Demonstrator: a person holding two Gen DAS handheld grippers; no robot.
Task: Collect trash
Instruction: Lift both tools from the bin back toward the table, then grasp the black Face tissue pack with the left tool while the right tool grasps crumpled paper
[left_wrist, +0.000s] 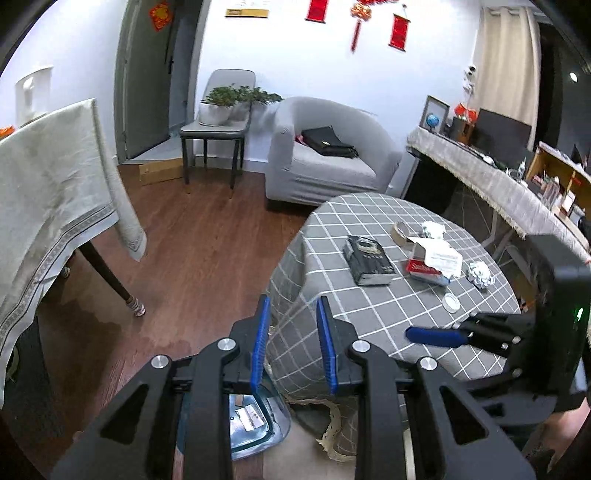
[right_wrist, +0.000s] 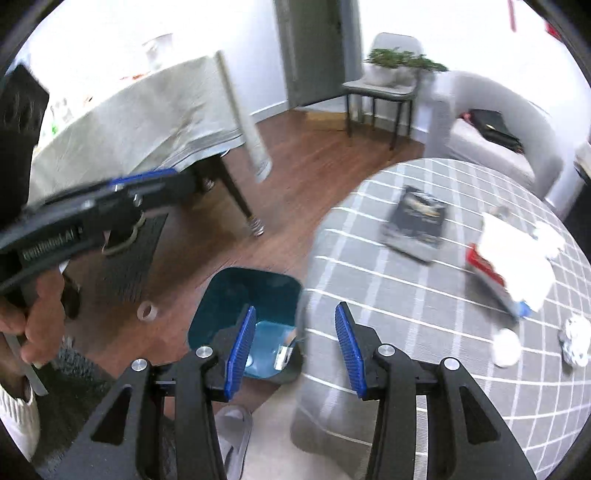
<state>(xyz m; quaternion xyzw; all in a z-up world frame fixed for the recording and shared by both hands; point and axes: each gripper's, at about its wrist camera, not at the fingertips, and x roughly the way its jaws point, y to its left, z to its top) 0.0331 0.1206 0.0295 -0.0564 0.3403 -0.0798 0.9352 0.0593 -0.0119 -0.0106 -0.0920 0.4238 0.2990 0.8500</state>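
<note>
Reference: round table (left_wrist: 332, 229) with grey checked cloth.

Left gripper (left_wrist: 292, 301): over the table's near edge, fingers a narrow gap apart, nothing between them.

Right gripper (right_wrist: 296, 308): above the same edge, fingers moderately spread, empty.

Teal bin (right_wrist: 229, 288): on the floor against the table's near side, paper scraps inside.

Crumpled foil ball (left_wrist: 480, 277), red carton (left_wrist: 423, 268) and crumpled paper (left_wrist: 432, 230): on the table's far right part, beside a black book (left_wrist: 367, 260)

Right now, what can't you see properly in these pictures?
Bin contents: left wrist view, the left gripper covers most of it.
Book cover: right wrist view, motion blur smears it.
Desk clutter: left wrist view, too small, cut off by the edge.
</note>
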